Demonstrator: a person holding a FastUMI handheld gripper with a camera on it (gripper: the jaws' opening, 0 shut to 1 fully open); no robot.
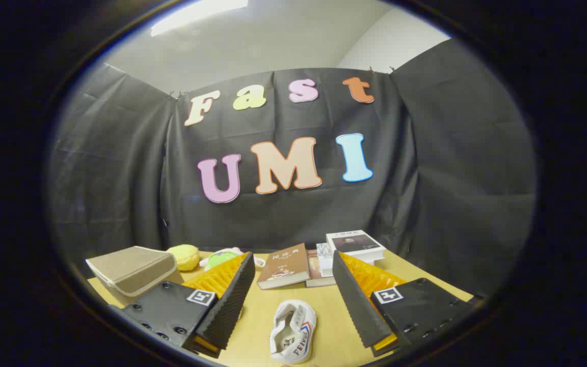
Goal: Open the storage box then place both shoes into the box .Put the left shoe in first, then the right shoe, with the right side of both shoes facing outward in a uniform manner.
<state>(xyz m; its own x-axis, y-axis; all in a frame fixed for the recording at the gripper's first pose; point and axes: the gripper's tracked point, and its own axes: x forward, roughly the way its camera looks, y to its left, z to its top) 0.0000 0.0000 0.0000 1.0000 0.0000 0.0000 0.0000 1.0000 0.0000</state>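
Well, the gripper hung wide open, holding nothing, with a white shoe lying on the table between its fingers. It looked light and soft; the collar seemed the best grip. Off left, the storage box sat closed, contents hidden.

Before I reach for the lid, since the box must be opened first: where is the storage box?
In the gripper view the storage box, still closed, sits on the table beyond the left finger, beside the yellow plush toy.
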